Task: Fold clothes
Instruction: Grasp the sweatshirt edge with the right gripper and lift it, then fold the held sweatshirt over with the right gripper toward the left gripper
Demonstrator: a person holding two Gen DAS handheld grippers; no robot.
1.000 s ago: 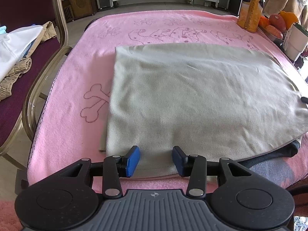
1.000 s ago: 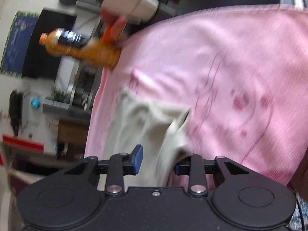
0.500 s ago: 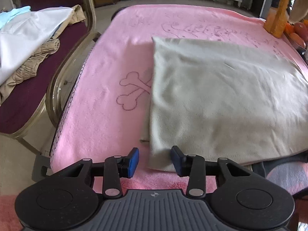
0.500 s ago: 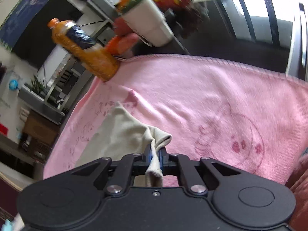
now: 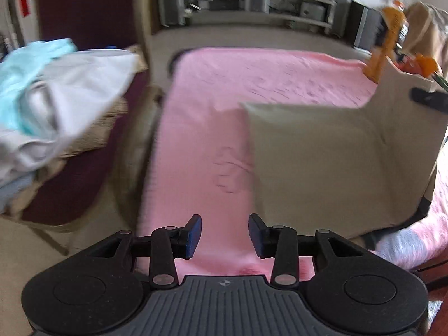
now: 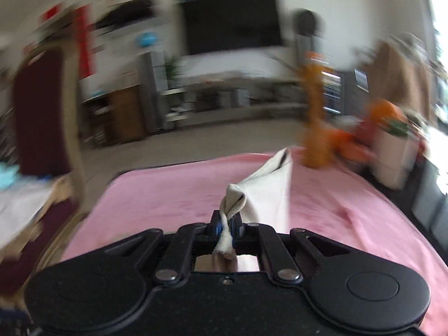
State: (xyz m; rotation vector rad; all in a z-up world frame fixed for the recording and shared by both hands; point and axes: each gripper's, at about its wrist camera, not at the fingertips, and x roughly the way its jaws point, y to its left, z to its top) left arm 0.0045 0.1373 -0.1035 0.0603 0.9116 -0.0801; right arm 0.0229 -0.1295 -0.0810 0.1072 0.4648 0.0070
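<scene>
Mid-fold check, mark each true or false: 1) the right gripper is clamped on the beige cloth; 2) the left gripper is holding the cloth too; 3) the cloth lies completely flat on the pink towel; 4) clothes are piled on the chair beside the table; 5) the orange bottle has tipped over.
1) True: the right gripper is shut on a corner of the beige cloth.
2) False: the left gripper is open with nothing between its jaws, only the pink towel beyond it.
3) False: one side is lifted off the towel.
4) True: a clothes pile sits on the chair.
5) False: the orange bottle stands upright.
</scene>
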